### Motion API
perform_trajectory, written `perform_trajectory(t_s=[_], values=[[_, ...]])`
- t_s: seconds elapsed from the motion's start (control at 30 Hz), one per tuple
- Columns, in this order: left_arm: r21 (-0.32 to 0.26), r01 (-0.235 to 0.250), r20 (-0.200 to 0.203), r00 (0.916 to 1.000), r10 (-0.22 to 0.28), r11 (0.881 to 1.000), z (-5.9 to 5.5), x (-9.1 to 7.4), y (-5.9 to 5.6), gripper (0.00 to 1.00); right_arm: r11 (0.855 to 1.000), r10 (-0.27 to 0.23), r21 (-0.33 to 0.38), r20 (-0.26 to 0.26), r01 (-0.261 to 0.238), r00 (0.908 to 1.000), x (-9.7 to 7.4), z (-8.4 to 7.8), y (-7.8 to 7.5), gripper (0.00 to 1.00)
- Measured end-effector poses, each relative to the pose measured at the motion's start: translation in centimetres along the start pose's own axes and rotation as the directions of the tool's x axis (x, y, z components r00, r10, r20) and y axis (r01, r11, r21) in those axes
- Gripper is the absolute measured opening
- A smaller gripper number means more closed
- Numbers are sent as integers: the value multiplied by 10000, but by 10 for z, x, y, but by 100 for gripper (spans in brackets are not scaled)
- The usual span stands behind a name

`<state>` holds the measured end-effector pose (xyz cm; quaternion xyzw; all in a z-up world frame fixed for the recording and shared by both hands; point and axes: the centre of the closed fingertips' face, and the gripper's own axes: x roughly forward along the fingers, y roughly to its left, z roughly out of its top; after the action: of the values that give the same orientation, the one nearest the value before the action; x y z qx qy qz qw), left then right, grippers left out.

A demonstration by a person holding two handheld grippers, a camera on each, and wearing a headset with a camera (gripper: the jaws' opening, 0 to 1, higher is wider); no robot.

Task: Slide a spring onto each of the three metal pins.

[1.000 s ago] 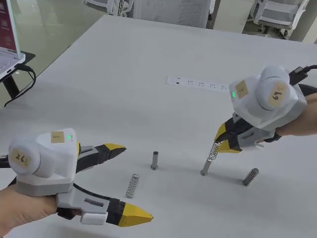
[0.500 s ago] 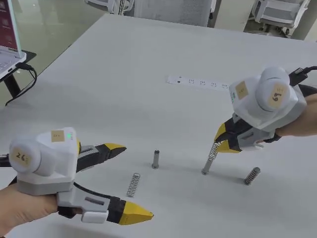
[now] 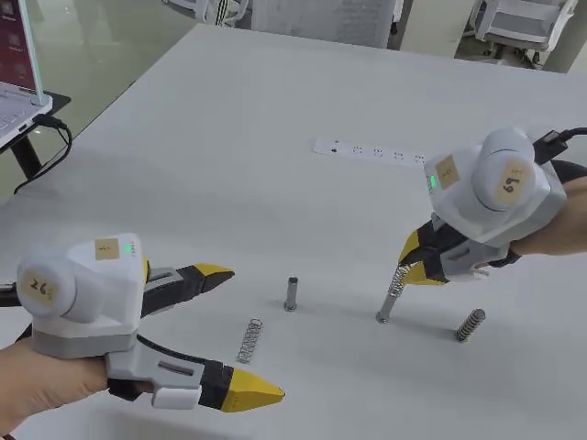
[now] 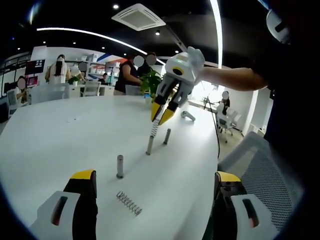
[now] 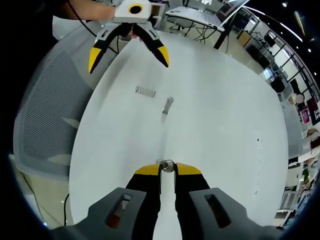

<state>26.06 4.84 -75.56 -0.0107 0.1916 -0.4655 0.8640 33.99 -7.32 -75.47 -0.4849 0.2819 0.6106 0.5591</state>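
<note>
While the right gripper [image 3: 415, 261] is clenched on the upper end of a small silver coil spring [image 3: 396, 280], the spring hangs slanted from its yellow-tipped black jaws, and its lower end meets the top of a short grey metal pin [image 3: 385, 307] standing on the white tabletop [image 3: 229, 165]; the pin's lower shaft is bare. From the right gripper view the jaws close tightly around the coil's round end [image 5: 167, 165]. Just to the right of that pin in the head view a second coil spring [image 3: 470, 324] stands tilted off the table; whether a pin runs inside it I cannot tell. To the left, a bare grey metal pin [image 3: 292, 293] stands upright by itself. Near it, toward the person, a loose silver spring [image 3: 249, 340] lies flat on the table. The left gripper [image 4: 155, 176] is released, its jaws spread wide and holding nothing, low over the table with the loose spring just ahead between its tips. Farther back a flat white power strip [image 3: 371, 152] lies on the table.
</note>
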Motion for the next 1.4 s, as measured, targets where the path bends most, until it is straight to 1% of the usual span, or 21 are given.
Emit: perform_trajectory(t_s=[0.03,0.23,0.6,0.63,0.97,1.13,1.4], values=[[6,-3,-1,10000,3,10000,0,0,0,94,10000,-16,-85,-3,16,10000,1,0,0,7],[-10,-20,-18,10000,20,10000,0,0,1,94,10000,17,56,9,-17,10000,3,-3,0,7],[-44,-16,-2,10000,16,10000,1,1,2,93,9999,63,88,-43,-62,10000,9,-7,-1,7],[-38,-22,-7,10000,22,10000,0,1,2,93,10000,38,-1,-47,-38,10000,10,-8,0,7],[-38,-31,-26,10000,31,10000,1,0,2,93,10000,76,60,28,-76,10000,14,-9,0,7],[-58,-60,41,10000,60,10000,2,-1,2,93,9998,151,107,-33,-151,9999,18,-11,1,7],[-53,-99,-11,10000,99,9999,1,-3,4,92,9998,174,109,-36,-174,9998,24,-14,1,8]])
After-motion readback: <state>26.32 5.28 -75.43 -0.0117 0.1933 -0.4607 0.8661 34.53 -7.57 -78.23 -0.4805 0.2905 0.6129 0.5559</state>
